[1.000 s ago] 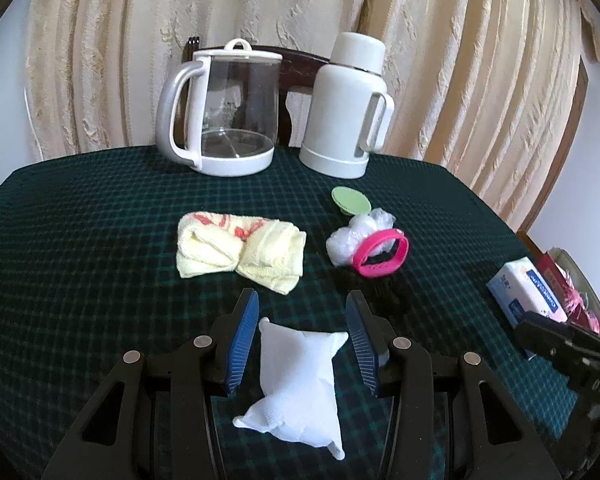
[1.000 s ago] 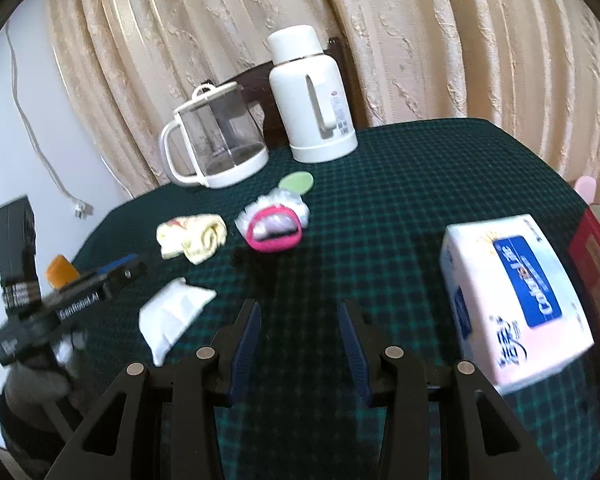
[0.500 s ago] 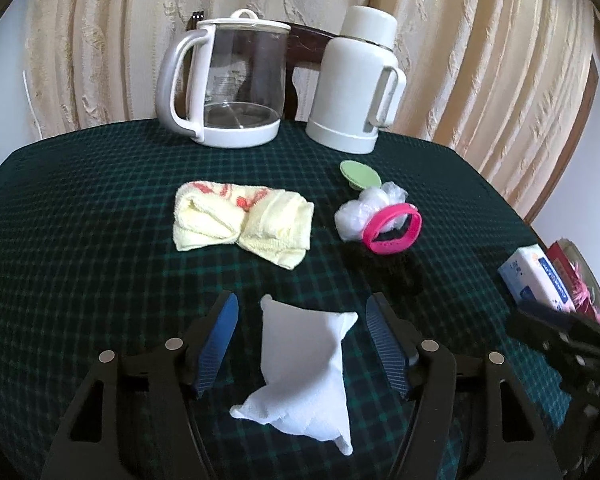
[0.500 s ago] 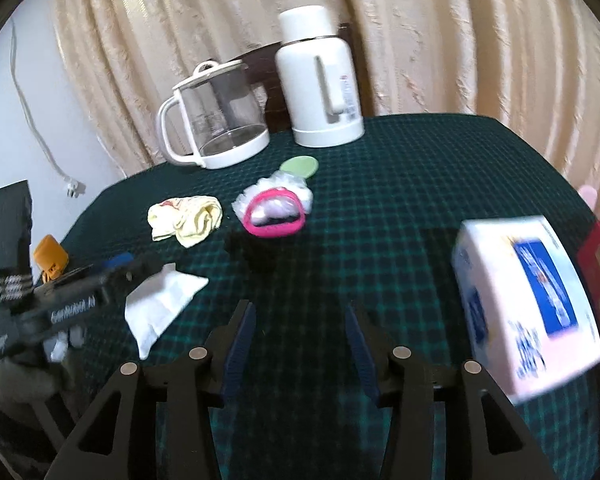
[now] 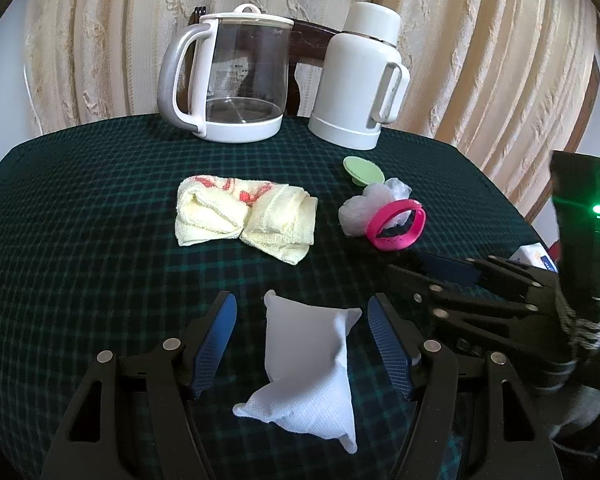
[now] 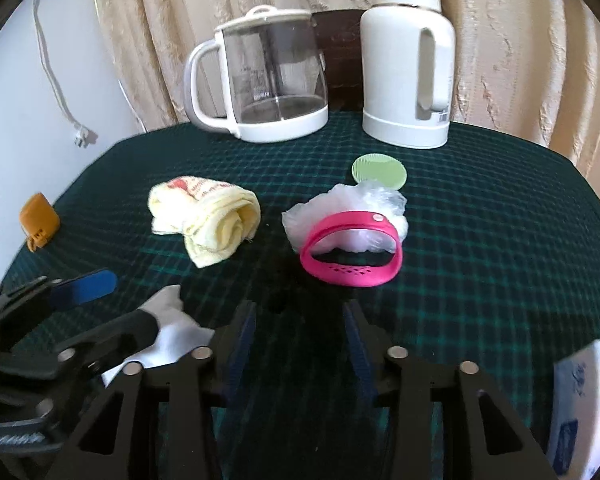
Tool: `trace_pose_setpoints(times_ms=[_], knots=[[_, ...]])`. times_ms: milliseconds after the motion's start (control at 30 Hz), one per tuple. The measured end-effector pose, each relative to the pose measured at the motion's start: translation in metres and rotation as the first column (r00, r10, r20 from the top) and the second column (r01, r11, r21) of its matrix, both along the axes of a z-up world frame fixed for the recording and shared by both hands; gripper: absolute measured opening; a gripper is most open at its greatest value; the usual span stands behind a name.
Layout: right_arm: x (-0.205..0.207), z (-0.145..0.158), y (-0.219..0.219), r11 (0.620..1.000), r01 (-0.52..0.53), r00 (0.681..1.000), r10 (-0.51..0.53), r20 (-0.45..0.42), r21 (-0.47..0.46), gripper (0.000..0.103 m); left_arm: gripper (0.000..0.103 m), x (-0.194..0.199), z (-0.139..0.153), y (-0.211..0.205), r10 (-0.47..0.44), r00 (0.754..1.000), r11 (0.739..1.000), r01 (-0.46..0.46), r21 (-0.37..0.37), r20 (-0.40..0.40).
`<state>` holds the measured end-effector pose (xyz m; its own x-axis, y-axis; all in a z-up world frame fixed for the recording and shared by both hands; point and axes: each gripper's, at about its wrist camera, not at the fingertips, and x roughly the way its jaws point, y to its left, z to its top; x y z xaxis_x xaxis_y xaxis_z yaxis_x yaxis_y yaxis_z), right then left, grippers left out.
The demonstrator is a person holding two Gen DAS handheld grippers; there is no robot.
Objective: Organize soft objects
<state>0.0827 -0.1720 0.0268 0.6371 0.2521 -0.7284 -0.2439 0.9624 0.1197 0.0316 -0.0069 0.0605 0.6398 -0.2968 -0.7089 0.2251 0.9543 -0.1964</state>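
Heavy cream curtains (image 5: 440, 20) with a raised leafy pattern hang in deep folds across the whole back of the room. To the left a bare white wall (image 6: 28, 120) shows, with a white cord and plug (image 6: 82, 136) dangling down it. The bench (image 5: 80, 248) wears a dark green checked cloth. Behind it stands a dark wooden chair back (image 5: 308, 42). Soft daylight glows through the curtain fabric.

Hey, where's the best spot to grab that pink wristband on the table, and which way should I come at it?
Probably take the pink wristband by its near arc, the perforated strip facing the right hand-held gripper, coming down from above and in front. The band stands on edge as an open loop, so one finger can slip inside and one outside. Its far side rests against the crumpled plastic bag, which would get caught.
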Motion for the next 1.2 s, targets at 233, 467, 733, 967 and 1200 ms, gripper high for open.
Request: trace_pose_setpoints(times_ms=[233,467,733,967,1200], knots=[[-0.003,0.001,-0.008,0.999,0.016,1.000,-0.016,-0.002,0.040,0.014,0.073,0.004,-0.009,-0.002,-0.001,0.999,1.000,0.002,0.010,-0.032],[-0.029,0.027,-0.020,0.991,0.033,0.998,-0.040,0.055,0.128,0.012,0.074,0.005,-0.015,-0.009,-0.025,0.998,0.999,0.026,0.023,-0.050],[-0.056,0.050,-0.036,0.983,0.056,0.991,-0.077,0.113,0.172,0.012,0.075,0.007,-0.023,-0.015,-0.032,0.996,0.998,0.037,0.060,-0.083],[-0.071,0.059,-0.049,0.978,0.083,0.985,-0.109,0.132,0.191,0.012,0.074,0.008,-0.030,-0.018,-0.041,0.995,0.996,0.049,0.079,-0.091],[-0.083,0.065,-0.062,0.972,0.112,0.978,-0.144,0.151,0.207,0.012,0.041,0.008,-0.028,-0.011,-0.032,0.997,0.998,0.036,0.049,-0.077]])
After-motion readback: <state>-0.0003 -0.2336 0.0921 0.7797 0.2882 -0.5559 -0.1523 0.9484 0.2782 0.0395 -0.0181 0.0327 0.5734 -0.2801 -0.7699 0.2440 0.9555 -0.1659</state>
